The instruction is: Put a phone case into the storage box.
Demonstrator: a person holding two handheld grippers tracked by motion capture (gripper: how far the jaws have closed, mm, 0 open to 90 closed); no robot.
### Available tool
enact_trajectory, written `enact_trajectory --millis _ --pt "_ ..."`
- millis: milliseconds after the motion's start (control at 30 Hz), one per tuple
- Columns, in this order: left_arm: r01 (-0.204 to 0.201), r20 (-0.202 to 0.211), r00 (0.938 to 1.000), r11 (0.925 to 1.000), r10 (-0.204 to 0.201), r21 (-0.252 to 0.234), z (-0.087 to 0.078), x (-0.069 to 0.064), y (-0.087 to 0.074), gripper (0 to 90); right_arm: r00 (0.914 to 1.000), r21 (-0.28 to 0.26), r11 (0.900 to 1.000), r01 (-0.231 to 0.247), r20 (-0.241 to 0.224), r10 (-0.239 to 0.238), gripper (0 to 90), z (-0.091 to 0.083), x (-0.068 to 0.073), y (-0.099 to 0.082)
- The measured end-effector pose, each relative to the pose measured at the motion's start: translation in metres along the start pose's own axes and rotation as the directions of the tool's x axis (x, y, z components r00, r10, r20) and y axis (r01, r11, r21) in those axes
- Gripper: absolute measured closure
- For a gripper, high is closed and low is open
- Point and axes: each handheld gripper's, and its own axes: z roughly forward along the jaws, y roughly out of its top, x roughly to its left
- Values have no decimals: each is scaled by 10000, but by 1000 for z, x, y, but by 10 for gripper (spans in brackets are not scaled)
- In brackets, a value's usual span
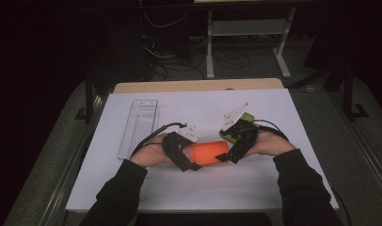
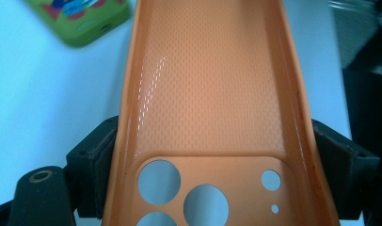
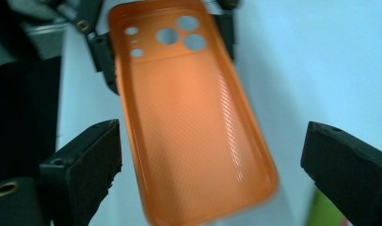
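Observation:
An orange phone case point(image 1: 208, 152) lies hollow side up between my two grippers on the white sheet. My left gripper point(image 2: 217, 165) is shut on its camera-hole end, with both jaws pressed against the case's long side walls point(image 2: 128, 117). From the right gripper view the case point(image 3: 194, 122) reaches toward me, and the left gripper point(image 3: 165, 40) clamps its far end. My right gripper point(image 3: 215, 165) is open, its jaws standing wide on either side of the near end without touching it. In the high view the left gripper point(image 1: 189, 157) and right gripper point(image 1: 226, 153) meet at the case.
A green phone point(image 2: 81, 19) lies just behind the case, under the right hand point(image 1: 243, 118). A clear plastic tray point(image 1: 138, 127) sits at the left on the white sheet point(image 1: 274, 183). A wooden table edge point(image 1: 198, 85) runs along the back.

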Motion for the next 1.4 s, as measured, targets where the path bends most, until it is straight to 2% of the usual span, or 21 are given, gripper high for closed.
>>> enact_trajectory --millis 33,200,267,300,333,367,433,500,533,600,667,700,800,833,900,933,1000,1100,1167,1233,1400 --pt "322 -223 9992 9995 -321 46 2 0 -1 157 9997 -39 9998 -185 128 186 51 -2 -2 -3" --pt "721 -660 9953 9973 -713 107 2 -1 -2 157 9909 -392 9934 -1081 760 1109 52 -7 -6 -14" --pt "961 -1053 9899 9954 -950 45 1 -1 -3 157 9787 -679 9829 -1714 1024 1778 47 -11 -6 -19" --pt "1087 -1443 9838 9940 -1065 74 -1 0 -3 157 9660 -942 9709 -2204 1171 2306 37 -13 -5 -25" --pt "1087 -1443 9838 9940 -1065 74 -1 0 -3 157 9660 -942 9709 -2204 1171 2306 37 -13 -5 -25" --pt "1142 -1825 9772 9932 -1085 209 -2 1 -4 157 9485 -1293 9540 -2703 1341 2869 44 -14 -3 -29" --pt "1334 -1903 9734 9909 -1273 197 -2 2 -5 157 9406 -1447 9477 -2843 1491 3050 47 -15 -2 -35" --pt "1798 -2117 9614 9837 -1756 8 -1 2 -8 157 9310 -1506 9418 -3006 1679 3241 31 -14 0 -41" --pt "1709 -2176 9626 9849 -1613 262 -3 4 -9 157 9275 -1492 9387 -3109 1683 3339 28 -13 1 -43" --pt "2088 -2244 9528 9780 -2046 -54 -3 4 -10 157 9097 -1536 9260 -3447 1884 3699 26 -10 6 -48" --pt "1999 -2313 9535 9798 -1932 55 -5 5 -11 157 9037 -1650 9228 -3482 2024 3772 19 -8 7 -51" --pt "2096 -2288 9523 9777 -2019 95 -6 6 -12 156 8844 -2009 9045 -3762 2131 4152 14 -5 12 -56" --pt "2205 -2358 9477 9754 -2153 -42 -8 5 -12 156 8631 -2402 8915 -3841 2495 4390 9 -3 17 -62" --pt "2290 -2386 9450 9734 -2236 -51 -9 5 -13 156 8482 -2469 8817 -4020 2624 4602 9 -2 19 -64" --pt "2379 -2383 9426 9712 -2339 -123 -9 4 -14 156 8303 -2664 8691 -4168 2774 4833 9 1 23 -70" --pt "2443 -2437 9395 9696 -2407 -158 -9 5 -14 156 8278 -2676 8672 -4200 2786 4869 9 3 24 -73" --pt "2505 -2480 9368 9680 -2470 -179 -10 5 -15 156 8092 -2930 8515 -4348 2879 5122 9 6 29 -78" --pt "2555 -2500 9343 9664 -2542 -280 -12 6 -15 156 7930 -3213 8373 -4425 2958 5326 2 11 34 -85" --pt "2657 -2451 9322 9634 -2662 -357 -13 6 -16 156 7876 -3262 8310 -4505 2931 5420 0 14 36 -87" --pt "2693 -2459 9305 9621 -2716 -435 -14 6 -16 156 7839 -3271 8336 -4451 3076 5393 0 16 36 -89" --pt "2670 -2362 9338 9629 -2689 -406 -13 6 -15 156 7753 -3465 8262 -4442 3135 5483 0 17 35 -89"
